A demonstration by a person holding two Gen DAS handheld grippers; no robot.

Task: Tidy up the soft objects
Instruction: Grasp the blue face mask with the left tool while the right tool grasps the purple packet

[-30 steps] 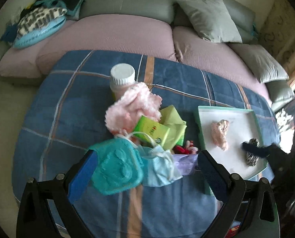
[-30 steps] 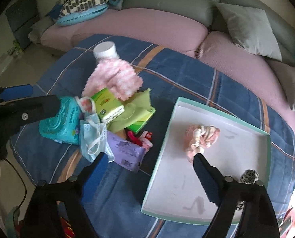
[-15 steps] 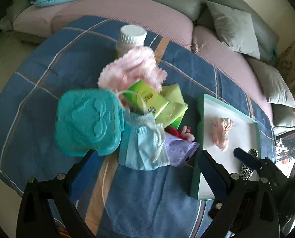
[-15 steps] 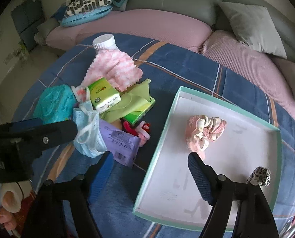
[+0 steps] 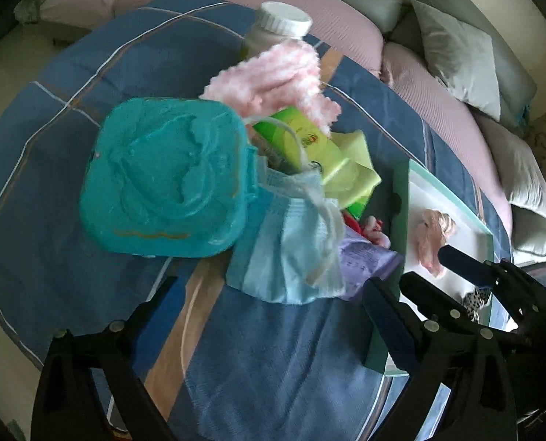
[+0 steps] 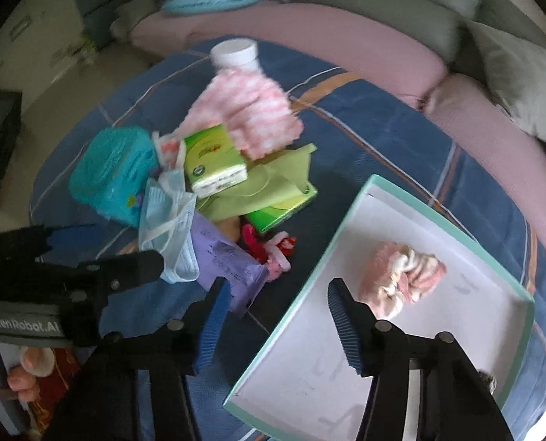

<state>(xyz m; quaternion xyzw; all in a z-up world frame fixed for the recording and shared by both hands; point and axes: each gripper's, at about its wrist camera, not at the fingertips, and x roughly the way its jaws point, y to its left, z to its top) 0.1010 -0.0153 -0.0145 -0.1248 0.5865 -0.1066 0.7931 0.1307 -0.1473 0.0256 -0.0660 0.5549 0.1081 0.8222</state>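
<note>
A pile lies on the blue plaid cloth: a teal wipes pack point(image 5: 166, 180), a blue face mask point(image 5: 291, 242), a fluffy pink cloth point(image 5: 273, 77), a green tissue pack point(image 6: 214, 161), a purple packet point(image 6: 229, 261) and a red-pink scrunchie point(image 6: 269, 250). A white tray point(image 6: 346, 360) with a mint rim holds a pink scrunchie point(image 6: 401, 275); a leopard scrunchie point(image 5: 473, 299) shows at its near edge. My left gripper point(image 5: 273, 316) is open and empty, just in front of the mask. My right gripper point(image 6: 276, 316) is open and empty, over the tray's left rim.
A white-capped bottle point(image 6: 236, 53) stands behind the pink cloth. A pink and grey sofa point(image 6: 309, 33) with grey cushions point(image 5: 456, 55) curves behind the table. Bare floor point(image 6: 71, 84) lies to the left.
My left gripper has moved forward and down toward the pile, which now looks larger. My right gripper has narrowed and shifted left, toward the tray's left rim and the pile.
</note>
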